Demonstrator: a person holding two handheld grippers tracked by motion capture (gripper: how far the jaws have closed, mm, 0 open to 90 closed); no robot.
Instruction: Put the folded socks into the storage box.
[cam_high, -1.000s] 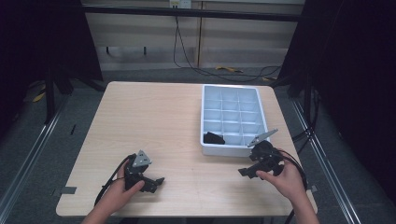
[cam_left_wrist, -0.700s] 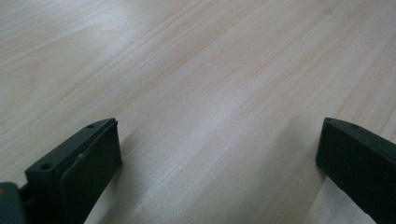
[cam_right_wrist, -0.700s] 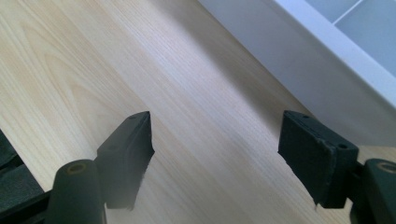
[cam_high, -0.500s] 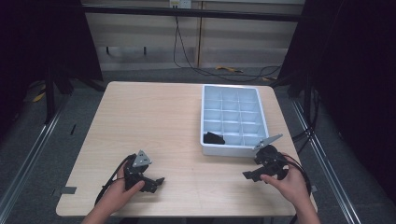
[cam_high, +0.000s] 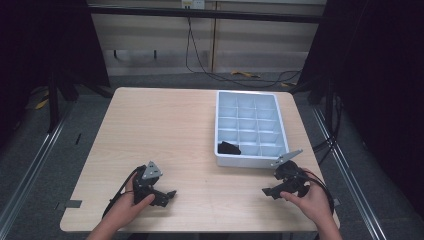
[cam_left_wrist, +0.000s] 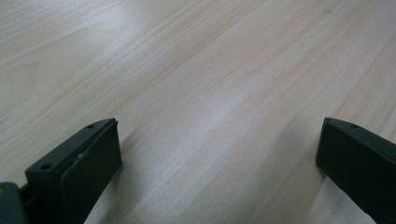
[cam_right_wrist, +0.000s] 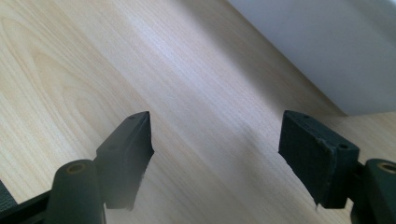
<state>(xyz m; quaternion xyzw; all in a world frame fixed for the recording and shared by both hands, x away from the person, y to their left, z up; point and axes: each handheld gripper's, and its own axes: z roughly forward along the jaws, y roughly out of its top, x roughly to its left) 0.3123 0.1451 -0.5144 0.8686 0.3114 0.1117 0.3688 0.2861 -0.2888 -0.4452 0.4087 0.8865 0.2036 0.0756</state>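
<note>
My left gripper (cam_high: 165, 194) sits low over the tabletop (cam_high: 165, 130) near the front-left corner, my left hand (cam_high: 131, 202) wrapped around its body. Jaws spread wide, nothing between them. Grey three-cornered plate on top, cable looping back toward the front edge. In the left gripper view the two black pads (cam_left_wrist: 91, 170) stand well apart over bare light wood grain, no object in the gap.

Middle of the tabletop: bare wood between the two grippers.

Right half, toward the back-right corner: pale blue-grey compartment tray (cam_high: 280, 160), a grid of small cells, long side running front to back. A small black object (cam_high: 228, 148) lies in the tray's front-left cell. Too dark and small to tell what it is. It's well apart from both grippers.

My right gripper (cam_high: 270, 192) is near the front-right corner, just in front of the tray's front wall, tips pointing left along the front edge. My right hand (cam_high: 312, 200) holds it from behind. Jaws spread, holding nothing. In the right gripper view the pads (cam_right_wrist: 128, 156) are wide apart over wood, and the tray's plain outer wall (cam_right_wrist: 327, 46) crosses the upper right, close by but not touching the jaws. Whether the tips touch the wood, I can't tell.
</note>
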